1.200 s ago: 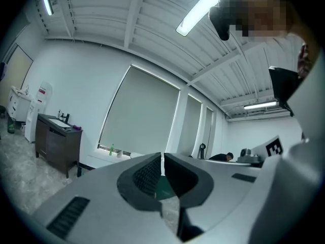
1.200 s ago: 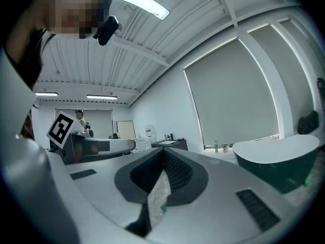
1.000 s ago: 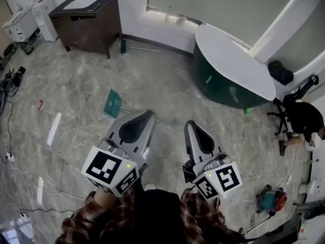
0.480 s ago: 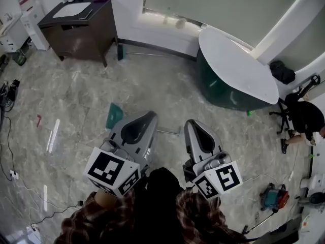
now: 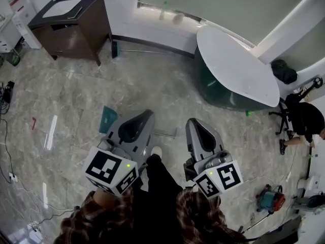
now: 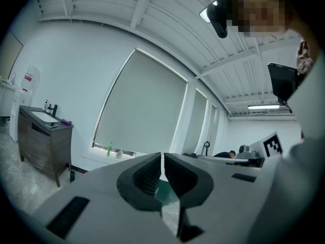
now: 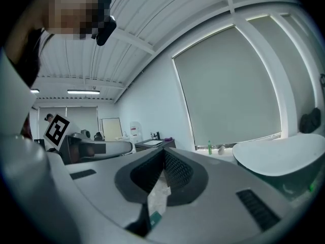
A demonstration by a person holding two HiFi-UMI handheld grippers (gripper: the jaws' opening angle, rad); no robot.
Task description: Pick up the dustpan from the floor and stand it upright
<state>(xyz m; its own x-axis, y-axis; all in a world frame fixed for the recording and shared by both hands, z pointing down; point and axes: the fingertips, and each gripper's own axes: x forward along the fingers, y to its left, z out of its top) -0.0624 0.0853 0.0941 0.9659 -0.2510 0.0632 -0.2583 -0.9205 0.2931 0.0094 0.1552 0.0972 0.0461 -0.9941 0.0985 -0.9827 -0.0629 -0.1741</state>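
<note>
Both grippers have advanced over the floor (image 5: 152, 80) since the earlier frame, and the dustpan (image 5: 106, 119), then clearly ahead of the left jaws, now lies just beside them on their left.

Left gripper (image 5: 147, 115) (image 6: 162, 156): jaws clenched to a thin slit, nothing between them. Held roughly level.

Right gripper (image 5: 193, 122) (image 7: 163, 151): jaws clenched, likewise empty. It sits beside the left gripper and apart from it.

Behind and between the two sets of jaws, one pale shoe (image 5: 156, 150) of the person shows on the floor.

Dustpan: teal pan flat on the floor, untouched by either gripper and partly hidden behind the left gripper in the head view. Its thin handle (image 5: 165, 132) reappears between the two sets of jaws (not upright).

Ahead of the right jaws and to their right stands a round white desk (image 5: 233, 60) on a dark green base. Well ahead of the left jaws and to their left is a dark cabinet (image 5: 76, 29) with a white basin on top. Beyond both, a wall with a drawn grey blind (image 6: 142, 105) carries a green bottle (image 6: 109, 148) on its sill.
</note>
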